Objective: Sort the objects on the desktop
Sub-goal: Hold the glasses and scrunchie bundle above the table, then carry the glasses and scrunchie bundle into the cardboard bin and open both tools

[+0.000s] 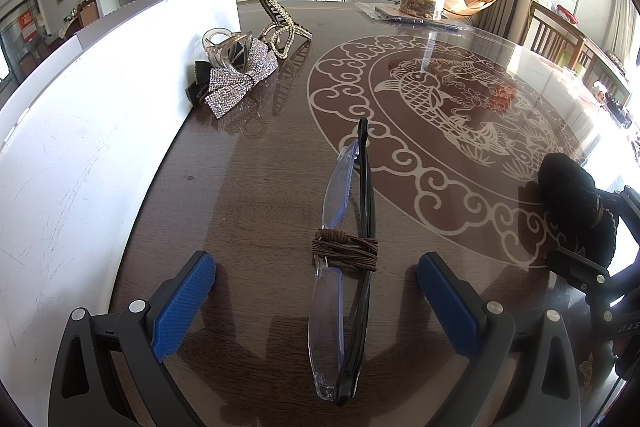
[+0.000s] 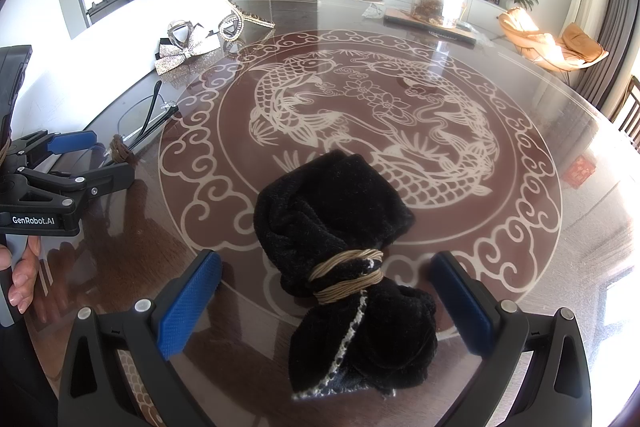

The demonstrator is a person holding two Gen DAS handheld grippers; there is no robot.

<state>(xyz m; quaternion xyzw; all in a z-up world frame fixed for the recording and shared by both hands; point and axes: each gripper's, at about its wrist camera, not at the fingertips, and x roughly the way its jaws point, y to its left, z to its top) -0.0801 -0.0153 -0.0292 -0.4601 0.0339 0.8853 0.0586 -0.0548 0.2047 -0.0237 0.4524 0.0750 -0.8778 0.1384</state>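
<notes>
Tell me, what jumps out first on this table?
Probably the pale fish pattern filling the middle of the dark glossy table. Near the front, each open claw frames one item: the left claw the folded glasses wound with brown cord, the right claw a black cloth bundle tied with tan cord.

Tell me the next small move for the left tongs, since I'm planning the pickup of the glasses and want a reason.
Probably close the left tongs on the folded glasses. Their blue pads stand open on either side of the frame, roughly level with the brown cord wrapped around it, and the glasses lie flat on the table between them, untouched.
</notes>
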